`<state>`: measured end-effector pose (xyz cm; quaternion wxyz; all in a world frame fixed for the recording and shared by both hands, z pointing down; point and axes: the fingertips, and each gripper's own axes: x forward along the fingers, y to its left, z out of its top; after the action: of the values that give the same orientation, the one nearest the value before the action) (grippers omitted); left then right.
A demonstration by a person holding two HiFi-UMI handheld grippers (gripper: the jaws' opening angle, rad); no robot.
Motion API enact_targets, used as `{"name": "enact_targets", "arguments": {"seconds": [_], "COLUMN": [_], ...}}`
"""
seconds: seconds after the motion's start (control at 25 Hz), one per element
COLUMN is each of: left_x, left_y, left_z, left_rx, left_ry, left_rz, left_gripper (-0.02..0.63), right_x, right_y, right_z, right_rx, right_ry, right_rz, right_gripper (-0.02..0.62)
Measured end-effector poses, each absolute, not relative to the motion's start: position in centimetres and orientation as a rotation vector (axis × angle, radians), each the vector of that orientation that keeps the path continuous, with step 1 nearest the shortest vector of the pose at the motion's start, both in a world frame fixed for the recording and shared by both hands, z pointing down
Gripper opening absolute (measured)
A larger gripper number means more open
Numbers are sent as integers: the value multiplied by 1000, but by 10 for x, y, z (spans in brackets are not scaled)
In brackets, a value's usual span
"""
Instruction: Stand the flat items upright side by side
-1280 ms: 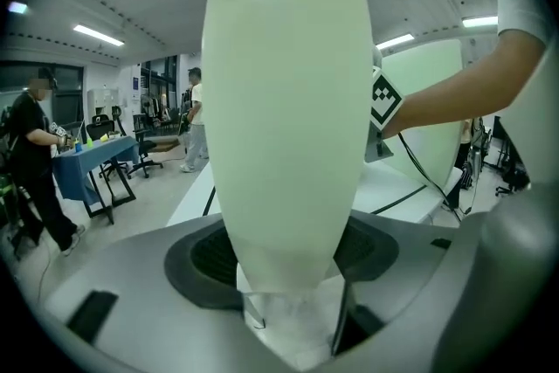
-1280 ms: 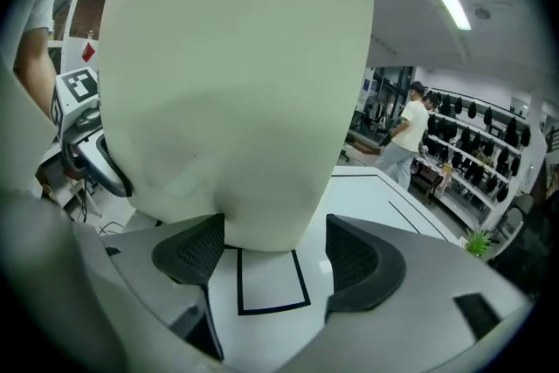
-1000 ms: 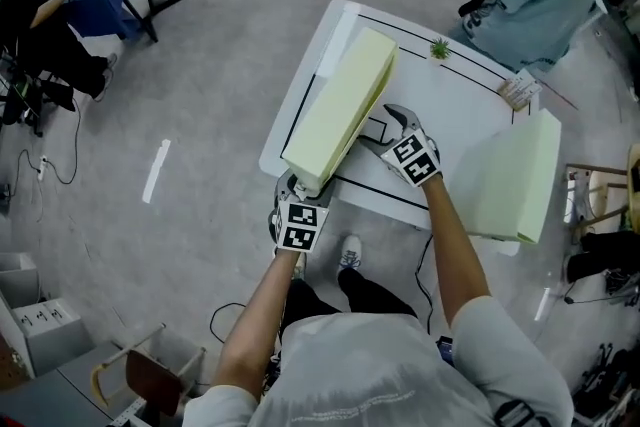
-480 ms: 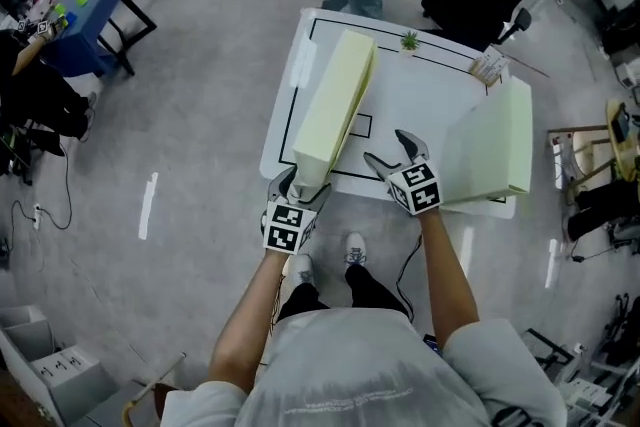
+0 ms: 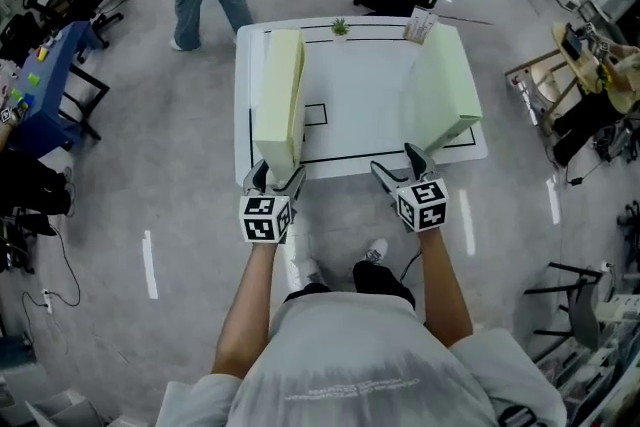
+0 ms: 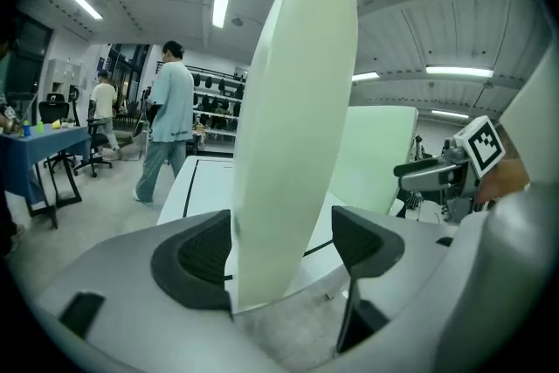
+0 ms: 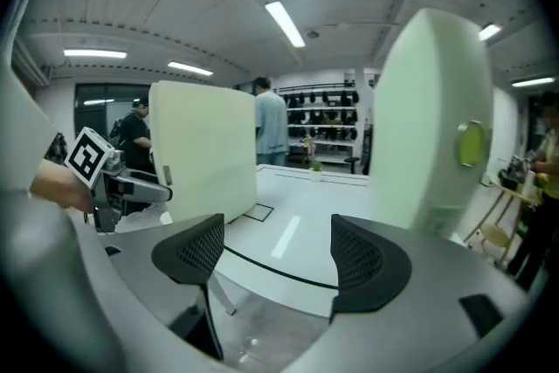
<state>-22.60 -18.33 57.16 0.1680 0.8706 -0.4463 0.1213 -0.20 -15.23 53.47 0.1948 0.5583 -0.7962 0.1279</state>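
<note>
left gripper (image 5: 272,177) jaws are spread round the near end of the left panel (image 5: 280,95), which stands on edge at the left of the table (image 5: 360,105). back straight out without brushing it (narrow base, likely tippy). right gripper (image 5: 400,165) is spread, empty; right panel (image 5: 445,90) stands upper right, well apart, so probably bring it alongside.

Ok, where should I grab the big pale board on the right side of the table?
Take the board's thin near end, coming from the table's front with the right tool. It stands on edge, that end facing you, so the jaws should fit across it; its flat faces are too wide.
</note>
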Motion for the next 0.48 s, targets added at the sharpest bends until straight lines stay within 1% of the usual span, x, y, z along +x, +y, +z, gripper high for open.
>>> {"name": "enact_targets", "arguments": {"seconds": [0.28,0.48], "left_x": [-222,-226], "left_y": [-189,-185], "left_z": [569,581], "left_rx": [2441,2376], "left_ry": [-1357,-1418], "left_rz": [406,443], "left_gripper": [362,362], "right_x": [95,129], "right_y": [-124,-128], "right_z": [530,537], "right_rx": [1882,1937], "right_ry": [-2007,-1969], "right_rz": [382,408], "right_gripper": [379,391]}}
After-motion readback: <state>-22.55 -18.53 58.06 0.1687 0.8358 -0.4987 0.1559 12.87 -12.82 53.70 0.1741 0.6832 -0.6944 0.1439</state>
